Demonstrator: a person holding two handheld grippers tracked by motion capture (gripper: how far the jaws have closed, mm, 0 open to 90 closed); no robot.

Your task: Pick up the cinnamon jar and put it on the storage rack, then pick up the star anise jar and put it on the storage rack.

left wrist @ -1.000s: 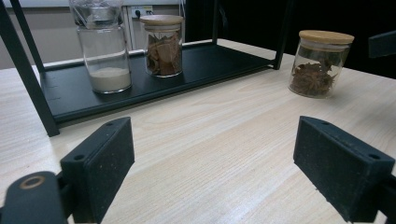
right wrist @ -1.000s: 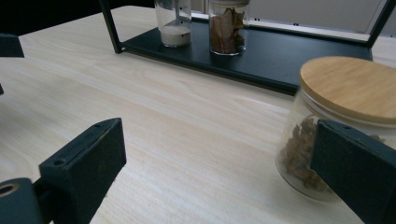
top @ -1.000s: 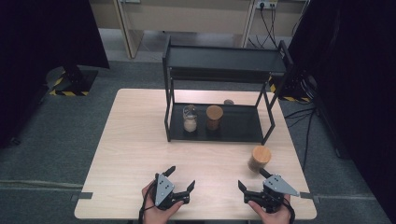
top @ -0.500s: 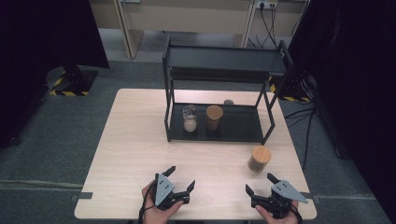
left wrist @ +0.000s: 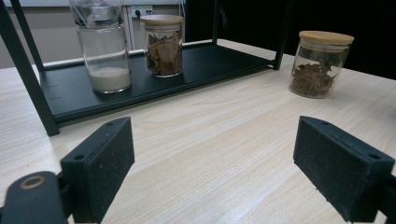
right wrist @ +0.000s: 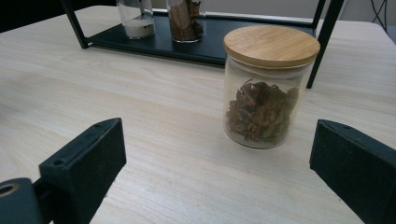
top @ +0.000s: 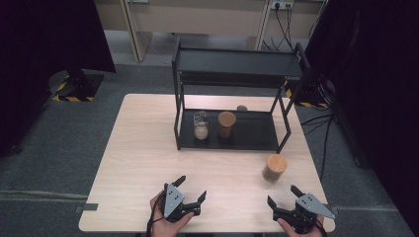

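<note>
Honestly, that glass jar just ahead of the right gripper's released fingers looks slick and breakable, so grab its straight sides below the lid.

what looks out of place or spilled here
One jar stands alone on the table, outside the rack that holds the other two jars. It is upright with its lid on. Nothing looks spilled, tipped or damaged.

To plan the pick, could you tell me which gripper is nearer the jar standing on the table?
Right gripper: just below the jar. Left gripper sits far left.
</note>
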